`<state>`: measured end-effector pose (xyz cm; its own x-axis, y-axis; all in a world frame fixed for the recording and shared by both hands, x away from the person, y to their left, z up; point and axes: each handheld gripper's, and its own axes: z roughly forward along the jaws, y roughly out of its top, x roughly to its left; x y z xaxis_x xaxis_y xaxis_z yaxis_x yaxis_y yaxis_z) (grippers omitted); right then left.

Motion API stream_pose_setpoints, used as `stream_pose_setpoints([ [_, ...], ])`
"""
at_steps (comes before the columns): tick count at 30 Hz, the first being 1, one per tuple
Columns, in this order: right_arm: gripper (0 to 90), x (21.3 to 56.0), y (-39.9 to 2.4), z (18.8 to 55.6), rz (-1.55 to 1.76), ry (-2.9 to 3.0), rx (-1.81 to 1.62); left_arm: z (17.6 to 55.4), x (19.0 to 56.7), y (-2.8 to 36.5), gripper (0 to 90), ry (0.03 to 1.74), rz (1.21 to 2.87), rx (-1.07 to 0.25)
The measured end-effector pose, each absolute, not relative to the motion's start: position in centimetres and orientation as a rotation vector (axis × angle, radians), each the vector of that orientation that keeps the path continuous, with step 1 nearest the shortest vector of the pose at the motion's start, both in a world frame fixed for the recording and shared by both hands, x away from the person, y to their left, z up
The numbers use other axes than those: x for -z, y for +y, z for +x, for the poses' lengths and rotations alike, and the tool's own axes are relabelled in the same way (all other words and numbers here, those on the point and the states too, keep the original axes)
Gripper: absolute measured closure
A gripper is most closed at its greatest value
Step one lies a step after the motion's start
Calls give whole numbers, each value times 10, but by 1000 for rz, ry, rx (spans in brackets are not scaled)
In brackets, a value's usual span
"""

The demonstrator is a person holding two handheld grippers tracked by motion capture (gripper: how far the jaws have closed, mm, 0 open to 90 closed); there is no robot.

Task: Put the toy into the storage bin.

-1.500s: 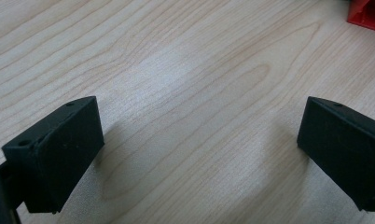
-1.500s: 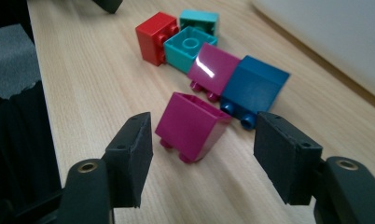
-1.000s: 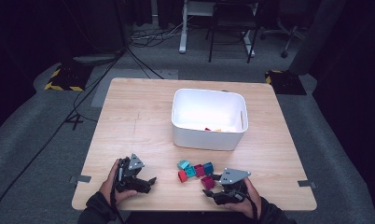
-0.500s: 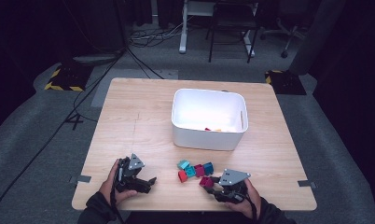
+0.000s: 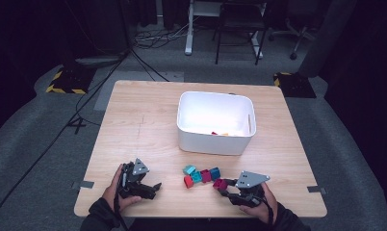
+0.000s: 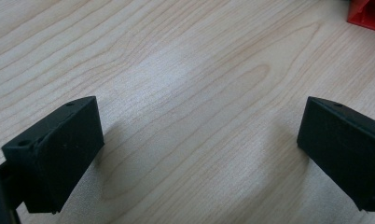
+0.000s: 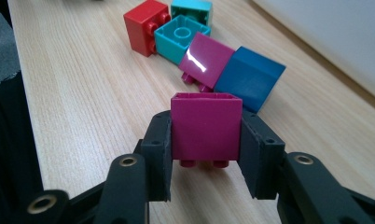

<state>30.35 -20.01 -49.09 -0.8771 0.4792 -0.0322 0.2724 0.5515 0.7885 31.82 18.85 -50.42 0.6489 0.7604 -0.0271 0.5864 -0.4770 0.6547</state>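
- The right gripper (image 7: 205,140) has its jaws clamped on a magenta block (image 7: 205,128), one pad on each side face, studs pointing down. They have just been closing, with that block between them. It sits at or barely off the tabletop; which, the pictures do not settle.
- Just beyond it lie the loose blocks: a second magenta block (image 7: 205,59) tipped against a blue block (image 7: 250,78), then two teal blocks (image 7: 177,35) and a red block (image 7: 146,20) farther off.
- The white bin (image 5: 215,142) stands behind this cluster, well apart from the gripper, with a few small coloured pieces (image 5: 219,133) already on its floor.
- The left gripper (image 5: 150,188) rests on the table (image 5: 134,120) at the near left, jaws spread wide with nothing but bare wood between them.
- Judged from this, sorting into the bin is partly done: some pieces are in, one block is gripped but not carried over, and five wait on the table.
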Motion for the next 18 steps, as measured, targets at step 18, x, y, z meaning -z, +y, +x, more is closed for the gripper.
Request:
stream_pose_setpoints([
  [18, 590, 463, -223, 314, 682, 2447, -1273, 318, 504, 188, 5, 1039, 2228, -358],
])
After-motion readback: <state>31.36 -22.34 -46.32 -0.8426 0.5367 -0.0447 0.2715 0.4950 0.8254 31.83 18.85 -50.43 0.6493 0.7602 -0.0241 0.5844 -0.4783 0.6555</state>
